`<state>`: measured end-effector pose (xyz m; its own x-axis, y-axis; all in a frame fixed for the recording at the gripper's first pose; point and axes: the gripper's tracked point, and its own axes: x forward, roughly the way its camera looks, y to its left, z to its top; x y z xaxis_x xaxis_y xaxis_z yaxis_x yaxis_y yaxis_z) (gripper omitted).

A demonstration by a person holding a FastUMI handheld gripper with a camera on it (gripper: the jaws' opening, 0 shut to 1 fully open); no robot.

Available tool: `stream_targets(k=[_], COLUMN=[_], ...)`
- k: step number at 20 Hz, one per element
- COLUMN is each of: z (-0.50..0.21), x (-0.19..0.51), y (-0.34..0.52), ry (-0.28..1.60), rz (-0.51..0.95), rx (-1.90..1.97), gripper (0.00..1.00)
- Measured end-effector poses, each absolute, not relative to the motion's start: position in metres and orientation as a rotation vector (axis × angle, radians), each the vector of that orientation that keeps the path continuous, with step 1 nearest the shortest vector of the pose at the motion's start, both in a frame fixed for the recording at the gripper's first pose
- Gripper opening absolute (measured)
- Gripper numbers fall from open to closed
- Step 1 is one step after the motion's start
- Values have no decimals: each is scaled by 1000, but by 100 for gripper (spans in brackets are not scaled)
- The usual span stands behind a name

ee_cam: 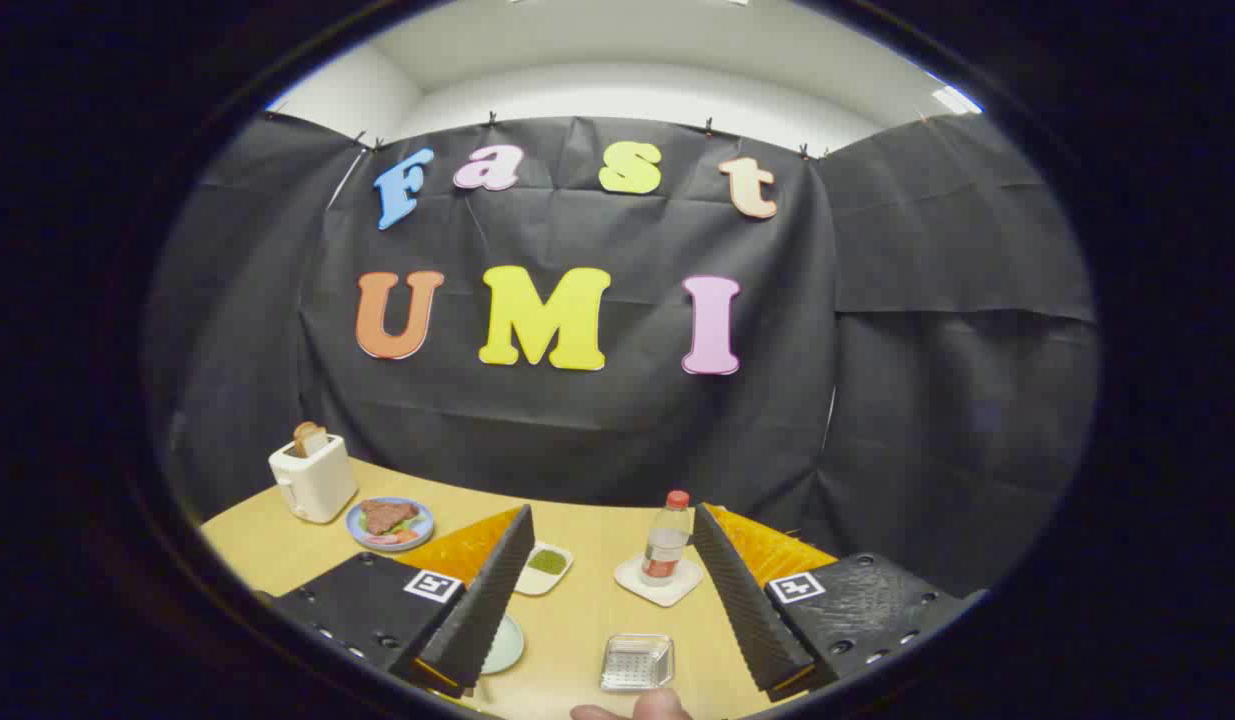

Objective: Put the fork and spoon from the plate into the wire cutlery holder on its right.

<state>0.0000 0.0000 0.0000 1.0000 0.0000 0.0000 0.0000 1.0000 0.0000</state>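
Black cloth backs the wooden bench [597,610], where the claw [612,600] hangs open and empty above the wire cutlery holder [637,662] and a pale plate's [507,645] edge beside it, so seemingly nothing is moved yet.

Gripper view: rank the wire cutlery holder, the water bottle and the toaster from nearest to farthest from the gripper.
The gripper is open, holding nothing.
1. Wire cutlery holder: between the fingers, near their base.
2. Water bottle: ahead, by the right finger's tip, on a white coaster.
3. Toaster: far beyond the left finger, at the table's back edge.
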Motion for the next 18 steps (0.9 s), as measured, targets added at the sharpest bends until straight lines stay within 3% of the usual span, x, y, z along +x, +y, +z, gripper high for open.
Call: stream_targets(k=[18], z=[-20], x=[5], y=[66], ry=[149], rz=[159], rx=[-66], gripper=[95])
